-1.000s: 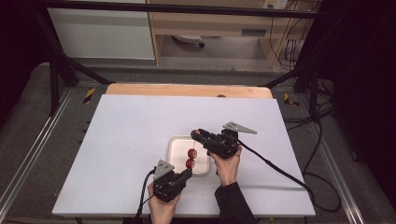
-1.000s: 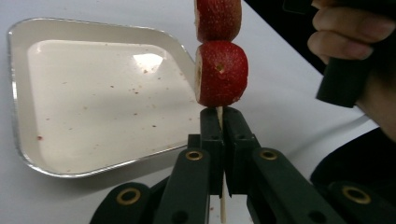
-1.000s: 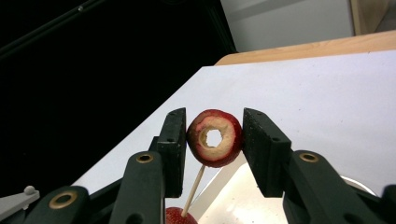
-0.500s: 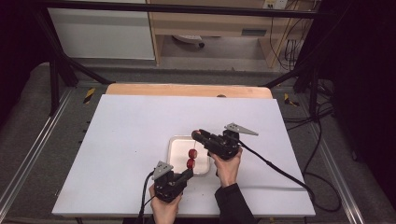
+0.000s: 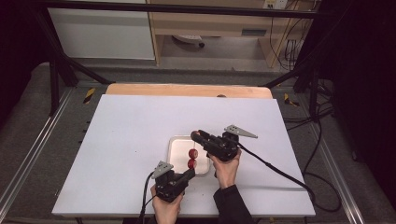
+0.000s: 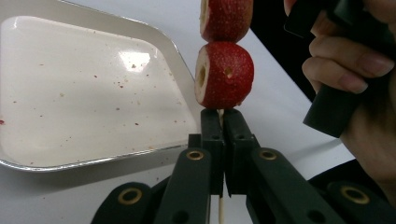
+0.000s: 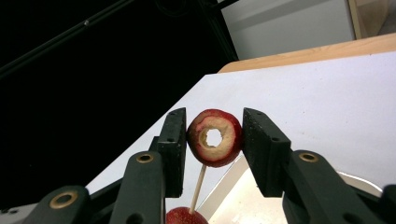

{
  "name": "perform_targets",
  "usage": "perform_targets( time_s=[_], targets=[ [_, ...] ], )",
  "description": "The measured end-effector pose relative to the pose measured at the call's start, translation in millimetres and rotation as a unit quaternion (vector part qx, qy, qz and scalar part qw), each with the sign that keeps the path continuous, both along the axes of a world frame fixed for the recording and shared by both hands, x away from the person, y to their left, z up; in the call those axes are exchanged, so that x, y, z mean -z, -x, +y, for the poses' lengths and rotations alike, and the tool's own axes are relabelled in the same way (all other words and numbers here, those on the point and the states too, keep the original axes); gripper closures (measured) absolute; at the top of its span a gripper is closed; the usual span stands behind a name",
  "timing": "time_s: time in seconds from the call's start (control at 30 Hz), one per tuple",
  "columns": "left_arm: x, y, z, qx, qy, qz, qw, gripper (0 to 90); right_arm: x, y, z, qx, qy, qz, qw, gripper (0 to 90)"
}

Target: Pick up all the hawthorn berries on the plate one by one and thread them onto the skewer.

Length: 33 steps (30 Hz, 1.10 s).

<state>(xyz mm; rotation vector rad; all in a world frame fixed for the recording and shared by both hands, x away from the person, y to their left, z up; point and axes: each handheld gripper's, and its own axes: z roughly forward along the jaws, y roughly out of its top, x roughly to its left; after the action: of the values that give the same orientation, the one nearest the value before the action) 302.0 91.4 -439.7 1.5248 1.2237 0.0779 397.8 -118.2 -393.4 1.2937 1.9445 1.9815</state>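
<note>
Landmark: I take the white tray (image 5: pixel 180 148) on the worktop (image 5: pixel 126 135) as reference.
Skewer (image 6: pixel 219 212): its long axis runs up from my left gripper (image 6: pixel 219 122), jaws pressed together on the stick, at the tray's near edge.
Threaded fruit: two red pieces (image 6: pixel 225 74) sit above those jaws.
Cored ring (image 7: pixel 215 137): my right gripper (image 7: pixel 214 140) is nearer it, jaws flanking it over the stick's tip; whether they pinch it I cannot tell.
View difference: the right gripper view shows hole and tip nearly aligned; the high view shows both grippers over the tray.
</note>
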Motion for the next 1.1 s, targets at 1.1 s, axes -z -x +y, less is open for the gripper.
perform_targets(
  time_s=[1.1],
  targets=[
    [-8.6,-6.5,-4.4,0.04,-0.027,0.028,0.9984,88.6,-6.2,-2.8,-6.2,-0.039,0.073,-0.007,0.9965,62.3]
  ],
)
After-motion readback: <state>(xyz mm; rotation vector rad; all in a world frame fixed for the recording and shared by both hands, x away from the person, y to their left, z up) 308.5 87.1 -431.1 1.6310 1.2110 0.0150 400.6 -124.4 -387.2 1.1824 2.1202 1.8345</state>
